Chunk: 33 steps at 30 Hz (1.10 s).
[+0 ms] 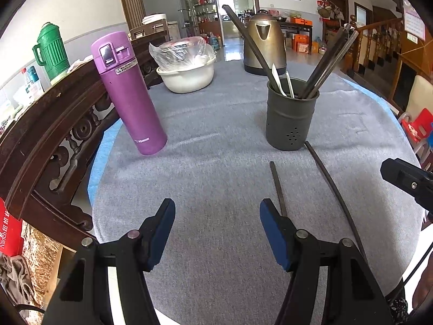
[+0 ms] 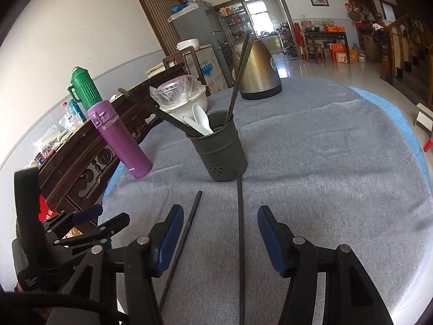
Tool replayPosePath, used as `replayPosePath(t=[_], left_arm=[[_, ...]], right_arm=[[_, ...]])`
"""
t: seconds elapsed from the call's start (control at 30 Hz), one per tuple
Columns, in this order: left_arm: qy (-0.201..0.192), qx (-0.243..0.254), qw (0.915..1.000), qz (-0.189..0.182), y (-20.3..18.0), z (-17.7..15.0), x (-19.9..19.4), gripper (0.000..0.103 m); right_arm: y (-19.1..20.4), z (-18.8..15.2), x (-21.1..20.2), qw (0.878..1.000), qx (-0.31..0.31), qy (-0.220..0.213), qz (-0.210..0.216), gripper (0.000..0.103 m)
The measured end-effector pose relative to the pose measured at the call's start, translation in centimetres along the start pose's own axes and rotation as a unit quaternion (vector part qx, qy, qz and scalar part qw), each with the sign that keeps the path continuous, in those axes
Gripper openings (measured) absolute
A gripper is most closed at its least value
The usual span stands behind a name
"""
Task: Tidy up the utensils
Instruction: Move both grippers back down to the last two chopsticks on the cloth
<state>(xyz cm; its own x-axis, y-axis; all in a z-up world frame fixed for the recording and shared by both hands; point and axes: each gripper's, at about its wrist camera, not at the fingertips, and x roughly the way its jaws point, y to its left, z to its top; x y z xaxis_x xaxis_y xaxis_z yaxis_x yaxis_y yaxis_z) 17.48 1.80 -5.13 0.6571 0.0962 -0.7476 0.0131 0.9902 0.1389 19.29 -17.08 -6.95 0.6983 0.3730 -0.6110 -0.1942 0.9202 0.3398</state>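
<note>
A dark grey utensil holder (image 1: 291, 115) (image 2: 220, 149) stands on the grey tablecloth, holding several dark chopsticks and white spoons (image 2: 199, 122). Two dark chopsticks lie loose on the cloth in front of it: a shorter one (image 1: 278, 189) (image 2: 184, 241) and a longer one (image 1: 335, 192) (image 2: 240, 243). My left gripper (image 1: 216, 233) is open and empty, just left of the shorter chopstick. My right gripper (image 2: 220, 239) is open and empty, with the longer chopstick lying between its fingers on the cloth. The left gripper also shows in the right wrist view (image 2: 89, 222).
A purple thermos (image 1: 128, 92) (image 2: 119, 139) stands left of the holder. A white bowl covered in plastic (image 1: 186, 65) and a metal kettle (image 1: 263, 44) stand farther back. A carved wooden chair back (image 1: 54, 135) runs along the left table edge.
</note>
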Motion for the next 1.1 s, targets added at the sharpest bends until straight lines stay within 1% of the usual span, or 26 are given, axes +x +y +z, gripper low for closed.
replayPosePath(t=[0.63, 0.73, 0.83, 0.9, 0.97, 1.1], left_arm=[[0.017, 0.006, 0.9998, -0.005, -0.3, -0.1, 0.9, 0.066], [0.018, 0.006, 0.9998, -0.004, -0.3, 0.0, 1.0, 0.066], [0.022, 0.006, 0.9997, -0.005, -0.3, 0.0, 1.2, 0.066], [0.024, 0.006, 0.9997, -0.006, -0.3, 0.0, 1.3, 0.066], [0.026, 0.007, 0.9996, -0.006, -0.4, 0.0, 1.4, 0.066], [0.032, 0.009, 0.9994, -0.008, -0.5, -0.1, 1.8, 0.066]], right_arm=[[-0.3, -0.2, 0.9, 1.000, 0.009, 0.013, 0.004, 0.060], [-0.4, -0.2, 1.1, 1.000, 0.010, 0.018, 0.006, 0.055], [-0.5, -0.3, 1.4, 1.000, 0.013, 0.025, 0.004, 0.053], [-0.6, -0.3, 1.7, 0.999, 0.015, 0.031, 0.004, 0.045], [-0.7, -0.4, 2.1, 0.999, 0.016, 0.042, -0.002, 0.040], [-1.1, -0.7, 2.9, 0.998, 0.024, 0.058, -0.007, 0.040]])
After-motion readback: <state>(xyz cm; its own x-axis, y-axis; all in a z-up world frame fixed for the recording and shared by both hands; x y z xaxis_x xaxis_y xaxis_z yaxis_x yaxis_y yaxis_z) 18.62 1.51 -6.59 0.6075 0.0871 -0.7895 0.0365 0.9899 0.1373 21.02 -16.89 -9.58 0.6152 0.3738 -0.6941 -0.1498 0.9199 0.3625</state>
